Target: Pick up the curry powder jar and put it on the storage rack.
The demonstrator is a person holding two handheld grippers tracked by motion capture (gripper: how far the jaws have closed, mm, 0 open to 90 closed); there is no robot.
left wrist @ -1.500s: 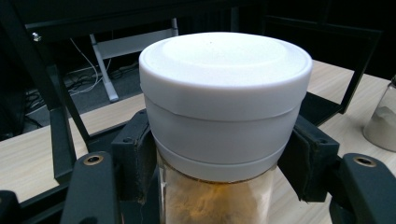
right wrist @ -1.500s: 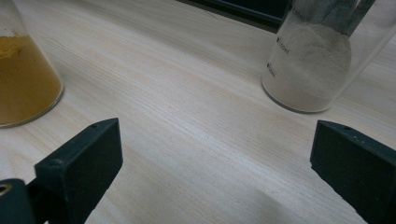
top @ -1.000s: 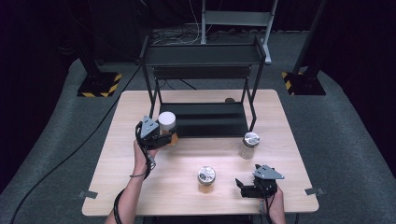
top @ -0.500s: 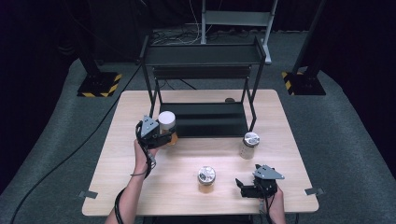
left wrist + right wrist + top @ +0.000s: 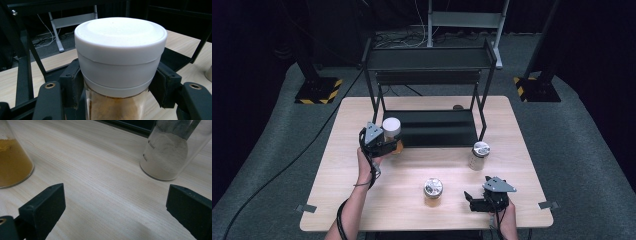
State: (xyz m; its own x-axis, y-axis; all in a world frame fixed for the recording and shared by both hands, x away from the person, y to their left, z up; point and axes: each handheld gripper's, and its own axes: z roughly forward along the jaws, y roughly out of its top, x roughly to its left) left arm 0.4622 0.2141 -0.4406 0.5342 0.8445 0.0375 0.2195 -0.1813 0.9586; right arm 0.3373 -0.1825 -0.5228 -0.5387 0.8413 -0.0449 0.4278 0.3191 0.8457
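High view: left gripper [image 5: 388, 145] pinches a white-lidded jar [image 5: 391, 131] at the shelf rack's [image 5: 430, 55] front left corner. Left gripper view: pads [image 5: 73, 82] press the jar [image 5: 120, 57] below its lid. Right gripper view: right gripper [image 5: 113, 205] spread wide over bare table [image 5: 100, 182].

white-lidded jar [image 5: 120, 62]: we see its base cut off by the bottom edge, sides covered by the fingers [image 5: 72, 85] | yellow-powder jar [image 5: 12, 162]: top cut off | white-powder jar [image 5: 170, 152]: label print too blurred to read
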